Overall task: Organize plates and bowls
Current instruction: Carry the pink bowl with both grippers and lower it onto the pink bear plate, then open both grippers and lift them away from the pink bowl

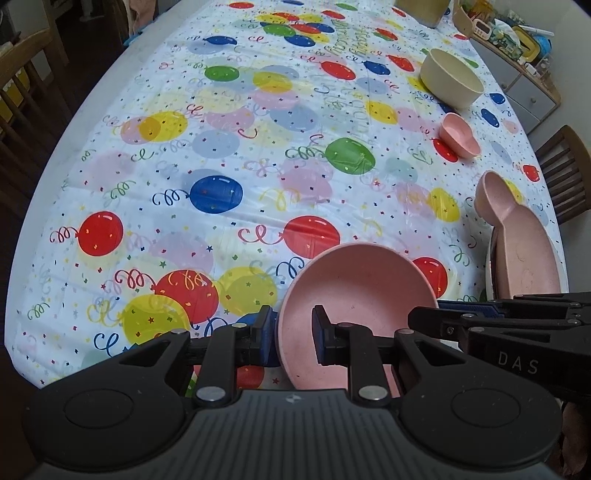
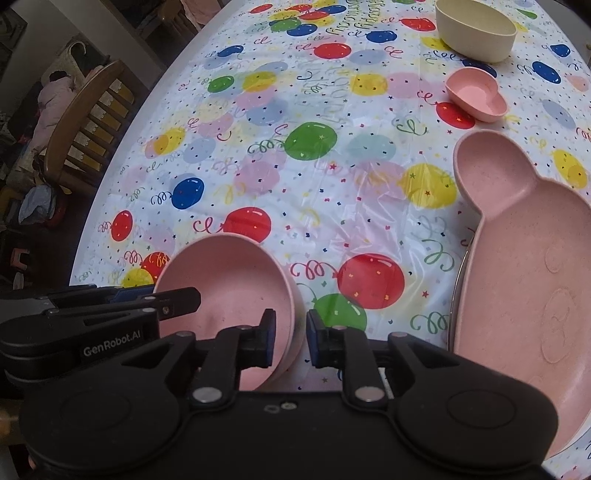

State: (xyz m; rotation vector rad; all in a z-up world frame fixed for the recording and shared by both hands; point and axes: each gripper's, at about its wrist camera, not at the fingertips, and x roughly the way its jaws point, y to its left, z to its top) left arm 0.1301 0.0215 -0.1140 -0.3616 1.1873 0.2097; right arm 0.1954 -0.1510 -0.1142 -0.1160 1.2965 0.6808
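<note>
A round pink bowl [image 1: 354, 295] sits near the table's front edge; it also shows in the right wrist view [image 2: 229, 280]. My left gripper [image 1: 293, 334] is shut on its left rim, one finger inside and one outside. My right gripper [image 2: 290, 338] is shut on its right rim the same way. A pink bear-shaped plate [image 2: 524, 280] lies to the right on top of another plate; it shows in the left wrist view [image 1: 524, 258] too. A small pink heart-shaped bowl [image 2: 476, 94] and a cream bowl [image 2: 476, 29] stand farther back.
The table wears a balloon-print cloth [image 1: 221, 166]. A cream container [image 1: 421, 11] stands at the far end. Wooden chairs stand at the left [image 2: 85, 122] and right [image 1: 565, 173]. A cluttered cabinet [image 1: 524, 55] stands at the far right.
</note>
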